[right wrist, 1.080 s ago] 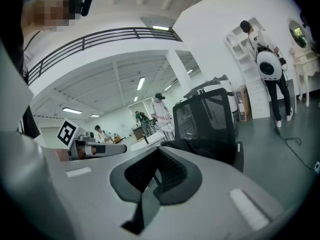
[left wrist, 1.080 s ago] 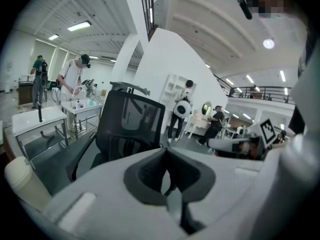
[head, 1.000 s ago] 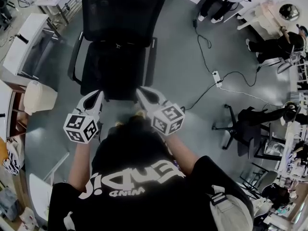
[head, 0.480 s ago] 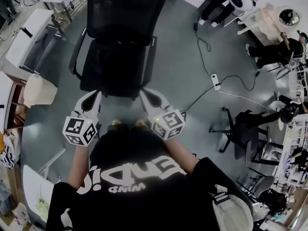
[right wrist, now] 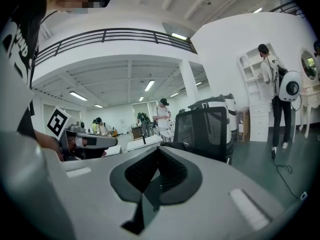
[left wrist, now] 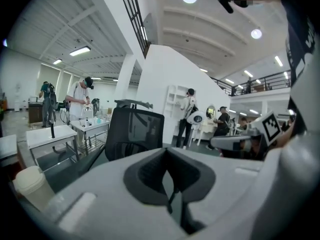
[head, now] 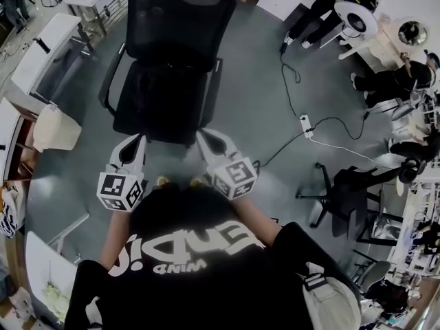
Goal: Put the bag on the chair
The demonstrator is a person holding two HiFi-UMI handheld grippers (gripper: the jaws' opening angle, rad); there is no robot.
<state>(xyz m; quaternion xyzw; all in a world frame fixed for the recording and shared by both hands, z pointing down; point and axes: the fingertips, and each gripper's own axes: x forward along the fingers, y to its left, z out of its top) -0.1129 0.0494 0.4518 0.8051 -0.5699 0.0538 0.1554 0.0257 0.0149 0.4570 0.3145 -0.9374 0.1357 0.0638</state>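
The left gripper (left wrist: 167, 154) has its 2 jaws pressed together with nothing between them. The right gripper (right wrist: 158, 150) is the same: jaws together, empty. In the head view both are held side by side, a little apart, in front of the person's black shirt (head: 185, 253), each pointing forward and slightly down. Each gripper view shows the other gripper's marker cube off to the side.

Just beyond the 2 sets of jaw tips stands the chair (head: 165, 95), a black office chair with a mesh back and 2 armrests. Its seat faces the person, its front edge is close to the tips, and only bare black upholstery shows on it. The right gripper's tip sits near the seat's front right corner, the left one near the front left corner; neither can be seen touching it.

A beige rounded thing with a strap (head: 330, 300) lies by the person's right shoulder; whether this is the bag cannot be told.

Left of the chair stands a pale bin (head: 51, 129), with white tables (head: 41, 53) further left. To the right, a power strip (head: 306, 124) and its cable lie on the grey floor (head: 261, 81), and a 2nd black chair (head: 337, 194) stands well apart.
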